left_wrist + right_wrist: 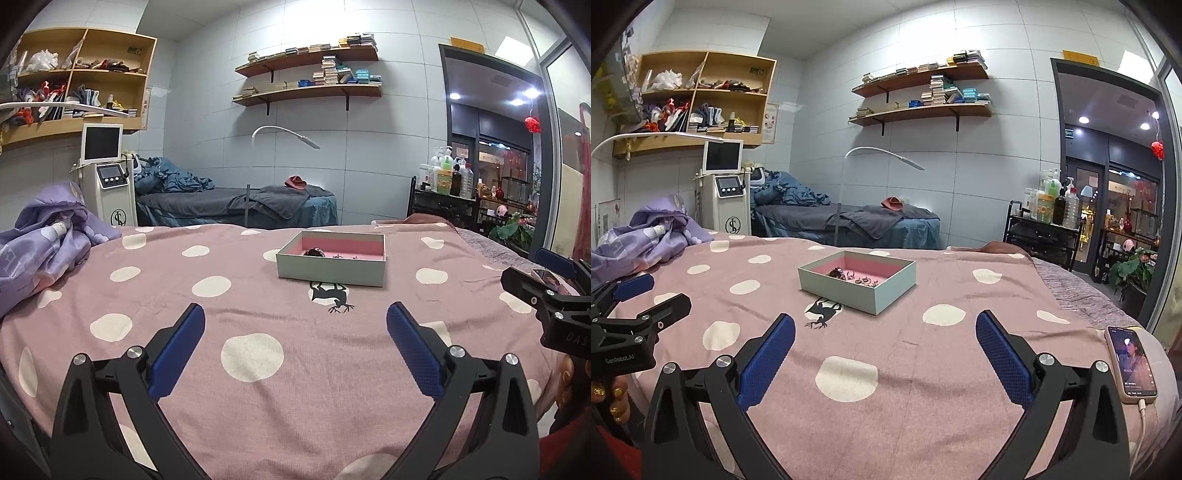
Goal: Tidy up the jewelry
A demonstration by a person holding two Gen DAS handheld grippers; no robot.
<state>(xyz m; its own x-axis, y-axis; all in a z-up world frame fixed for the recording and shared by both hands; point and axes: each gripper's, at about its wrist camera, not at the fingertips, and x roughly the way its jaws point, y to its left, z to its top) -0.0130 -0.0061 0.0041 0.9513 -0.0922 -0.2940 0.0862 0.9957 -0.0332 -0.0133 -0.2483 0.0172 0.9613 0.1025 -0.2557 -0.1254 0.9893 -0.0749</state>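
Each gripper, left [295,321] and right [885,329], has black angular plastic arms with silver round screws and blue textured finger pads [768,360]. At nine o'clock in the right wrist view, the left gripper's black body reads "GenRobot.AI" in white. Below it, fingers [613,400] wear glittery gold nail polish.

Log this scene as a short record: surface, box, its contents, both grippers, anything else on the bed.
surface: pink spotted bedspread
box: open pale box with pink lining, lying on the bedspread
contents: several small jewelry pieces, types unclear
left gripper: open, empty, short of the box
right gripper: open, empty, short of the box
other: phone, screen lit, cable attached, at the right edge
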